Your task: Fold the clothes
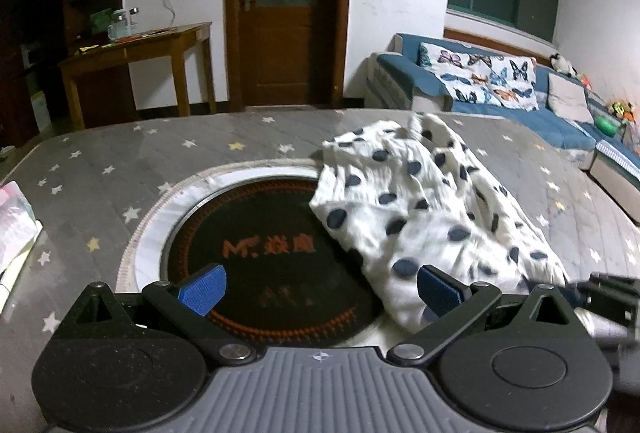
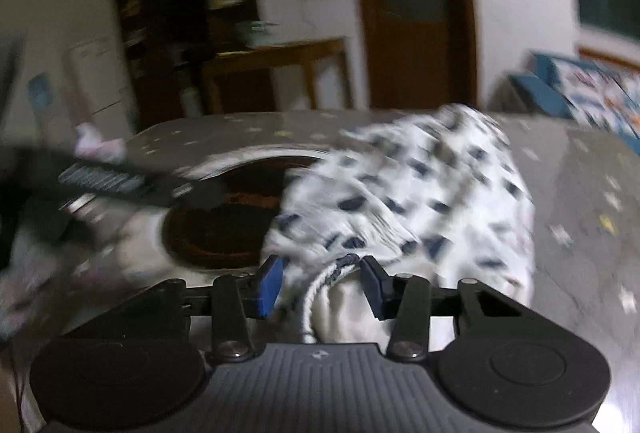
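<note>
The crumpled white dark-spotted cotton garment (image 1: pixel 424 209) lay unfolded on the star-patterned grey tabletop (image 1: pixel 120 153); the left gripper (image 1: pixel 320 289) hung released, the right gripper (image 2: pixel 320 287) spread around its hem, seemingly ready to pinch.

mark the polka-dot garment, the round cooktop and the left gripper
polka-dot garment (image 1: pixel 424 201): left wrist view, middle of the crumpled cloth.
round cooktop (image 1: pixel 256 229): left wrist view, dark glass centre.
left gripper (image 1: pixel 318 291): left wrist view, midway between the open blue fingertips.

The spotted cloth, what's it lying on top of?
The spotted cloth covers part of a round black disc with orange lettering, set in a star-patterned grey table. What lies beneath the cloth's middle is hidden.
</note>
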